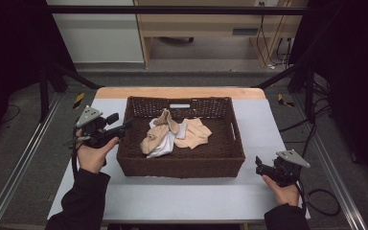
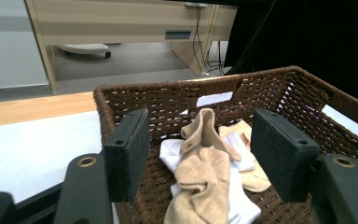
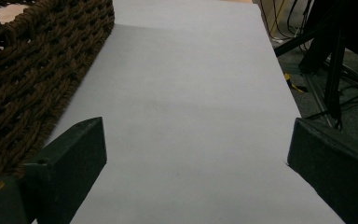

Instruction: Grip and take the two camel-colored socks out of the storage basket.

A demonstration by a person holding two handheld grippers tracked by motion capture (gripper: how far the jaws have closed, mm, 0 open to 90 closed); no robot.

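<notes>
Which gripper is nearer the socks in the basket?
Left. The left gripper sits at the basket's left rim, facing the socks; the right gripper rests outside its right corner.

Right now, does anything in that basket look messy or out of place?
Slightly: the beige and white socks lie crumpled in a loose heap inside the brown wicker basket, unpaired, one beige toe sticking up. Nothing has spilled or looks damaged.

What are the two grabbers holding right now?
Nothing. The left gripper is open at the basket, aimed at the socks. The right gripper is open over the table.
</notes>
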